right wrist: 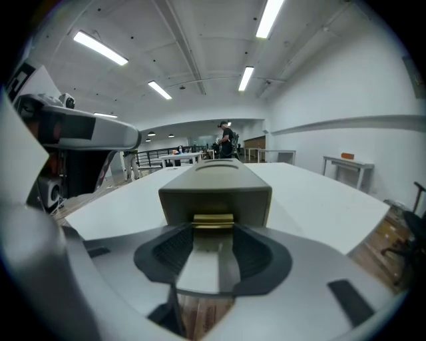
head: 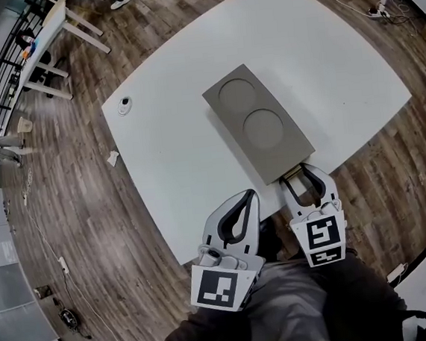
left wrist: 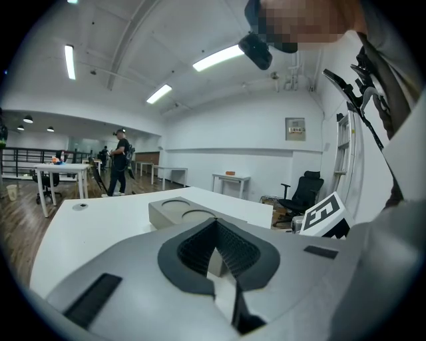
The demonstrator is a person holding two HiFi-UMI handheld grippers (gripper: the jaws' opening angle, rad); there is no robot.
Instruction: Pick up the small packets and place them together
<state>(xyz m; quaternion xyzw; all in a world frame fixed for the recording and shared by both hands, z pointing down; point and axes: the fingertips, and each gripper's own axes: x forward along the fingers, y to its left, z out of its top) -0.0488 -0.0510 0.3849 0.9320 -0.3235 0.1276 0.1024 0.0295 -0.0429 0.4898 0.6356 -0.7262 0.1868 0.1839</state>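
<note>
Two grippers sit at the table's [head: 187,138] six o'clock edge: left gripper [head: 250,194] closed, empty; right gripper [head: 302,171] open around the grey box's [head: 281,156] brass tab [right wrist: 213,219]. Packets unseen; presumably light, soft, best pinched edgewise.

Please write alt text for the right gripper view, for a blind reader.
The right gripper has its jaws apart on either side of a brass tab on the near end of a grey box. The box lies on a white table in a large room.
</note>
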